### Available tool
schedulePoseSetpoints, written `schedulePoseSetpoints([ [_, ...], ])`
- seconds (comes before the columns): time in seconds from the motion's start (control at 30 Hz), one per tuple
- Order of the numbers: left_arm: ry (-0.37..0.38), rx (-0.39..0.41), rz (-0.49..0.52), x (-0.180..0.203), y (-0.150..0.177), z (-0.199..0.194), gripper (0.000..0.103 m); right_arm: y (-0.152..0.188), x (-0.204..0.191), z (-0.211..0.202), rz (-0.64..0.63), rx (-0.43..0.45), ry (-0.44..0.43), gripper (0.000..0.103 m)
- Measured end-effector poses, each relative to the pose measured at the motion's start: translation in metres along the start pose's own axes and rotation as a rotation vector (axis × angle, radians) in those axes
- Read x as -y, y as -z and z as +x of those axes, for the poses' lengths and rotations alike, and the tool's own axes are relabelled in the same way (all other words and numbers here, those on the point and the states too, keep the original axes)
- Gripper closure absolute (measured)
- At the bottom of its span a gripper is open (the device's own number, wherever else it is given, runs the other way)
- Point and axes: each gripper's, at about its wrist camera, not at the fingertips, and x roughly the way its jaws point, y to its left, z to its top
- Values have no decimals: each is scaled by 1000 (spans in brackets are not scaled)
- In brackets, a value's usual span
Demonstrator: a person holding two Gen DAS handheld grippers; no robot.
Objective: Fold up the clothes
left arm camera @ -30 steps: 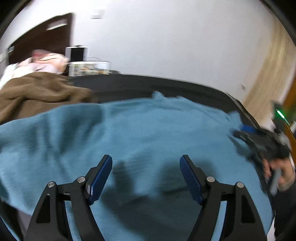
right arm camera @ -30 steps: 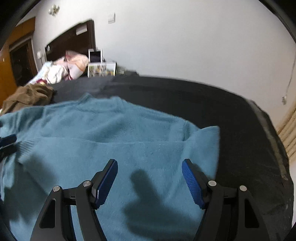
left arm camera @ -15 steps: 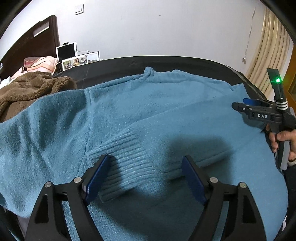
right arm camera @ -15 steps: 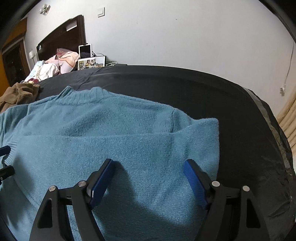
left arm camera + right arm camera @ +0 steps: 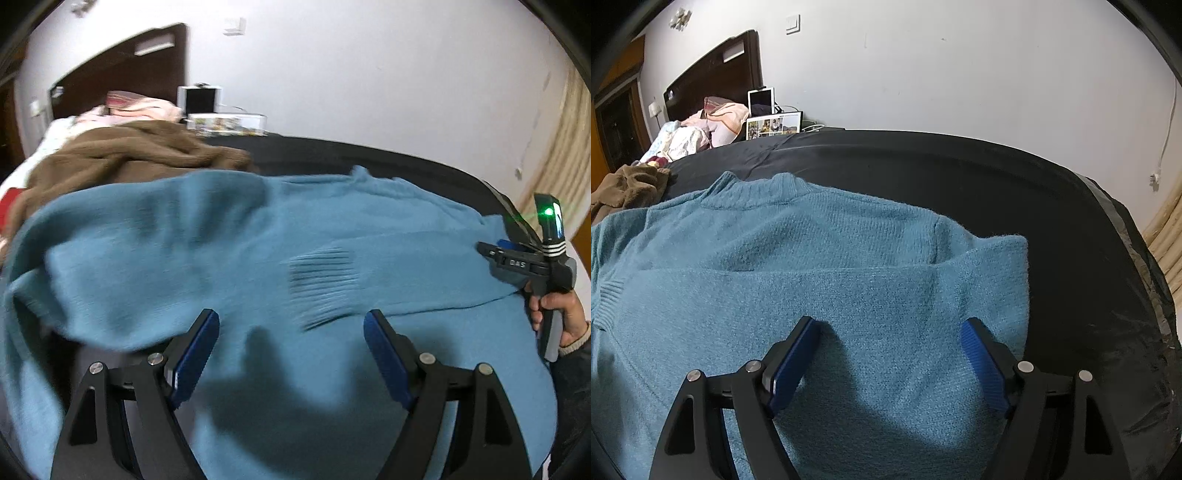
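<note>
- White walls backed a dark bedcover [image 5: 960, 177] filling the middle of both views.
- On it lay a blue sweater [image 5: 812, 258], collar toward the upper left of the right wrist view, one sleeve folded across its body, ribbed cuff [image 5: 325, 280] at the centre of the left wrist view.
- Above the sweater, the left gripper [image 5: 291, 350] stood with jaws apart, nothing between them.
- Likewise the right gripper [image 5: 890, 354], jaws lately widening, empty.
- At the upper left lay a brown garment [image 5: 122, 155].
</note>
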Motion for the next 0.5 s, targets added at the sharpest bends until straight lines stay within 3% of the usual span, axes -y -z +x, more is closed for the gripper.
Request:
schedulePoseSetpoints([
  [0.2, -187, 49, -151, -96, 15, -44, 19, -1, -2, 2, -1, 0, 0, 21],
  [0.33, -241, 85, -287, -162, 28, -65, 20, -2, -2, 2, -1, 0, 0, 21],
  [0.5, -285, 127, -370, -210, 43, -76, 20, -2, -2, 2, -2, -1, 0, 21],
])
